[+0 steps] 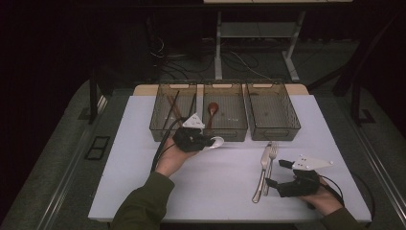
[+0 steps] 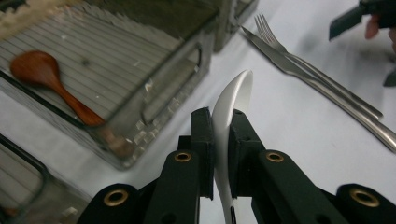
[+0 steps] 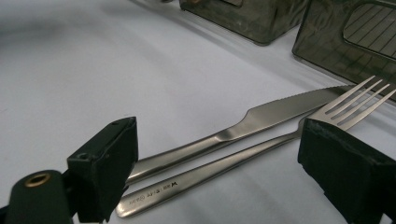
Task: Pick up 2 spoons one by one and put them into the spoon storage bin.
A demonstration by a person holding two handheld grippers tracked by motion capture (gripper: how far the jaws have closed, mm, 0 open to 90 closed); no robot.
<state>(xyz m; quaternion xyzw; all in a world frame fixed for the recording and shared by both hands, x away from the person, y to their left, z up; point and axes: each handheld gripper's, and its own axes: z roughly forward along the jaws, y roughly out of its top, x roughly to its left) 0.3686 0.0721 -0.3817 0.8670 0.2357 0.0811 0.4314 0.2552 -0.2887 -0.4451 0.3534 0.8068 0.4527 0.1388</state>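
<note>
So the left gripper (image 2: 223,140) is clamped on a white spoon (image 2: 232,107), pinching its handle edge-on, and it's up off the table just in front of the near wall of the middle bin (image 1: 225,132). From the high view the spoon (image 1: 216,142) is only a small white blob poking out to the right of the gripper (image 1: 206,142), so you can't really read its shape there; the left gripper view gives you the curved bowl end rising past the jaws, while the lower handle is cut off at the bottom. That view also shows a brown spoon (image 2: 51,79) lying in the middle bin, blurry through the wall near its handle end. The left bin (image 1: 173,112) has some dark sticks in it, too dim to say what they are. The right bin (image 1: 272,112) looks dark inside and I can't tell its contents. The right gripper (image 1: 278,173) sits near the right front of the mat (image 1: 143,158), jaws spread wide, with the knife (image 3: 261,121) and fork (image 3: 289,140) handles lying side by side between them, untouched as far as I can tell. Plenty of bare mat in the middle between the two hands, and the fork tips end just short of the right bin.
</note>
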